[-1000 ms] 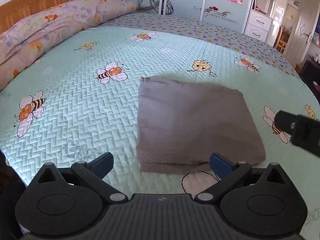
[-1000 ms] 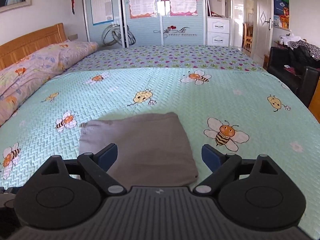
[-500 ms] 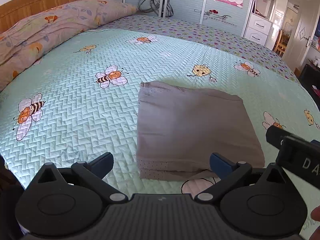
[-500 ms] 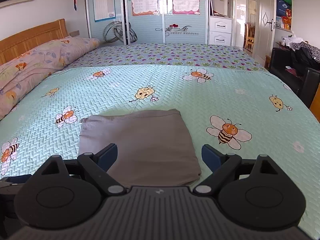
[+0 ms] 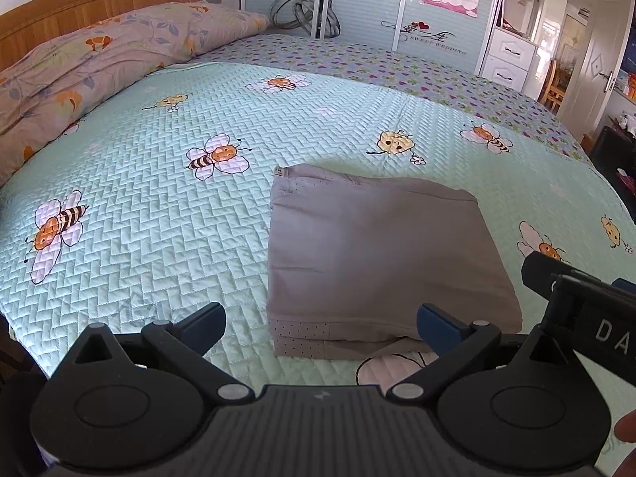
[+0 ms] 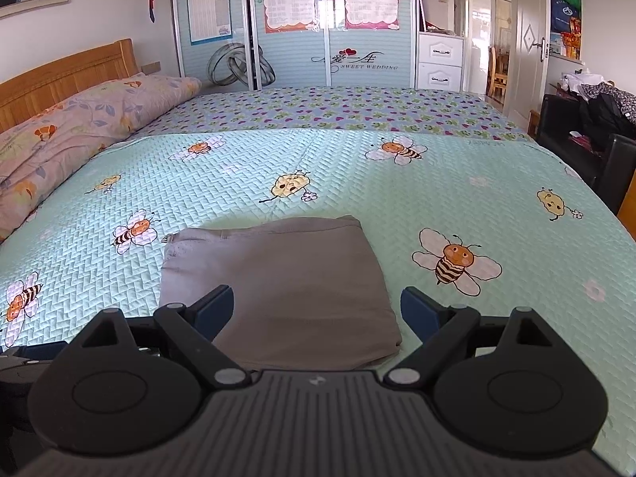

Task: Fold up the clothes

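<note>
Since a second ago the right gripper's black body has come further into the left wrist view, at its right edge. There, the left gripper [image 5: 320, 324] stands wide and empty just before the folded grey garment [image 5: 381, 254], which lies flat on the bee-print quilt [image 5: 159, 206]; a floral pillow [image 5: 99, 59] leans on the wooden headboard [image 5: 95, 4].

From the right wrist, the right gripper [image 6: 317, 310] gapes wide over the garment's near edge, pads clear. Beyond stand a blue wardrobe [image 6: 294, 24] and an open door [image 6: 528, 47].

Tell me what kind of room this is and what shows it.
A home bedroom, most likely: a wide bed under a bee-print quilt, a wooden headboard with a floral pillow against it, and a sliding-door wardrobe behind.
</note>
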Motion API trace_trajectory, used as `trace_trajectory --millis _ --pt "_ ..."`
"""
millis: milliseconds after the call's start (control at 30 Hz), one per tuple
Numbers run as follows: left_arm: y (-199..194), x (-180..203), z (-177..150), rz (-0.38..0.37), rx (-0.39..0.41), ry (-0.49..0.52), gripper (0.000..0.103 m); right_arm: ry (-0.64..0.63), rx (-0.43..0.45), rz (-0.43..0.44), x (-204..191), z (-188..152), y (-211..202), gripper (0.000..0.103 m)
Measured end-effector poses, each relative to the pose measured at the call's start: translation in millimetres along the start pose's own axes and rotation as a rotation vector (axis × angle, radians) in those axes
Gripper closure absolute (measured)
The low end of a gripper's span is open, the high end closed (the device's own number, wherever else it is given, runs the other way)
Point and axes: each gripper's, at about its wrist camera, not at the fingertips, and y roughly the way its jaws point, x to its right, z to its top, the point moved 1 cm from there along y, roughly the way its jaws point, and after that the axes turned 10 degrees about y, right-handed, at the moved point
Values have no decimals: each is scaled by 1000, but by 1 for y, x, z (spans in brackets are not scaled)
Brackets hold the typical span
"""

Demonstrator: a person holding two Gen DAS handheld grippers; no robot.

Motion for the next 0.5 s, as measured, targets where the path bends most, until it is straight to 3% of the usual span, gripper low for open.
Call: trace_trajectory --millis 500 --pt "9 -4 0 -34 -51 16 1 12 -18 16 0 -3 3 11"
